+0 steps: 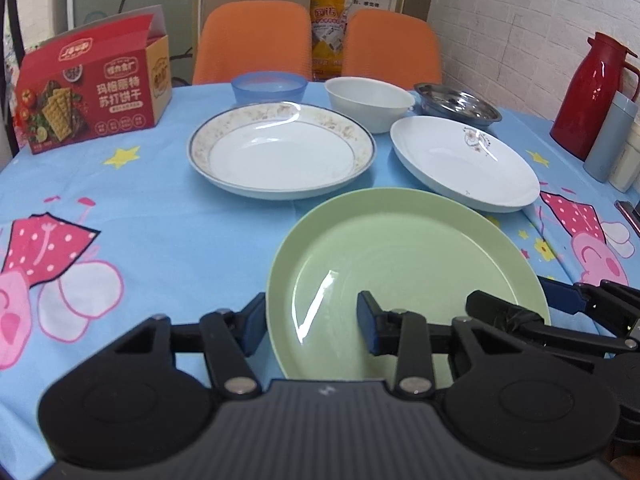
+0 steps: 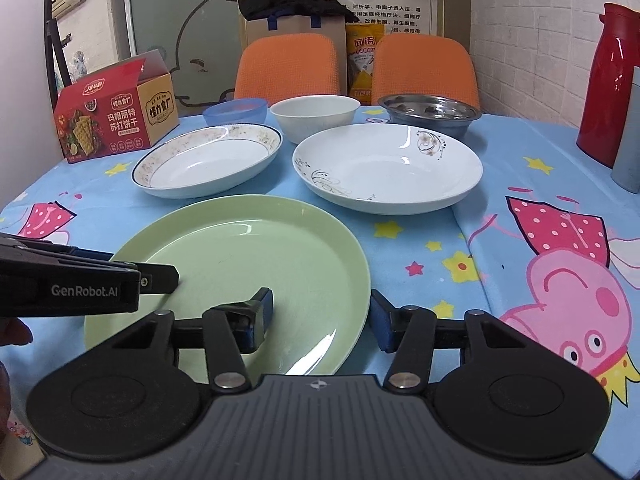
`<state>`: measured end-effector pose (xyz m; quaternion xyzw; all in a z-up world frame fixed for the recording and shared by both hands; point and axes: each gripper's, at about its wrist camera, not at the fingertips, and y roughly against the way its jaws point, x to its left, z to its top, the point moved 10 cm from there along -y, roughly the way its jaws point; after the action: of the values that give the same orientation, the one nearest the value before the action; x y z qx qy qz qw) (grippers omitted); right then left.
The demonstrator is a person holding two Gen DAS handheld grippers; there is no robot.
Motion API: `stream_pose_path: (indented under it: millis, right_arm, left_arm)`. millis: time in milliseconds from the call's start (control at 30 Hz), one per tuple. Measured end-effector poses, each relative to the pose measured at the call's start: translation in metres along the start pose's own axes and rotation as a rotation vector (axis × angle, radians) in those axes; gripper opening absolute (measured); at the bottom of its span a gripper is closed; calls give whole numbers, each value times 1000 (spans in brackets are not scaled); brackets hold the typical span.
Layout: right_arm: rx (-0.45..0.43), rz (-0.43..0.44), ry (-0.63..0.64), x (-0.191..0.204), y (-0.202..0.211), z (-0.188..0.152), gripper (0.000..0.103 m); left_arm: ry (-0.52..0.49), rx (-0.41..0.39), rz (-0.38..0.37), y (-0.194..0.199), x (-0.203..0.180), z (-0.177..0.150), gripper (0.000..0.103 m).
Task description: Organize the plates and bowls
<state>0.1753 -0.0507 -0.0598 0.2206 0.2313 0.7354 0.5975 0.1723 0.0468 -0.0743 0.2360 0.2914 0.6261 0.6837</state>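
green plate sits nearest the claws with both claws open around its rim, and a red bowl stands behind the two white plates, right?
Not quite: the bowl behind the two white plates is white, not red, as the right wrist view shows. The rest holds: the green plate lies nearest, with the left claw and right claw open around its rim.

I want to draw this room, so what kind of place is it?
Probably a home dining corner. A table with a cartoon tablecloth holds a green plate and a cracker box, two orange chairs are pulled up behind it, and a red thermos stands nearby.
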Motion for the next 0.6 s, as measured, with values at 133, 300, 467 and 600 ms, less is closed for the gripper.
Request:
stream_pose_path:
  millis: [133, 300, 467, 600]
  right_arm:
    - [-24, 59, 44, 33, 4, 9, 87]
    - [-18, 149, 90, 82, -6, 14, 88]
    - [6, 180, 115, 105, -17, 12, 88]
    - [26, 143, 119, 99, -24, 8, 88]
  left_arm:
    - [30, -24, 71, 20, 35, 1, 36]
    - [77, -25, 152, 34, 82, -6, 36]
    - [111, 0, 144, 22, 98, -10, 36]
    - [108, 6, 125, 11, 92, -11, 36]
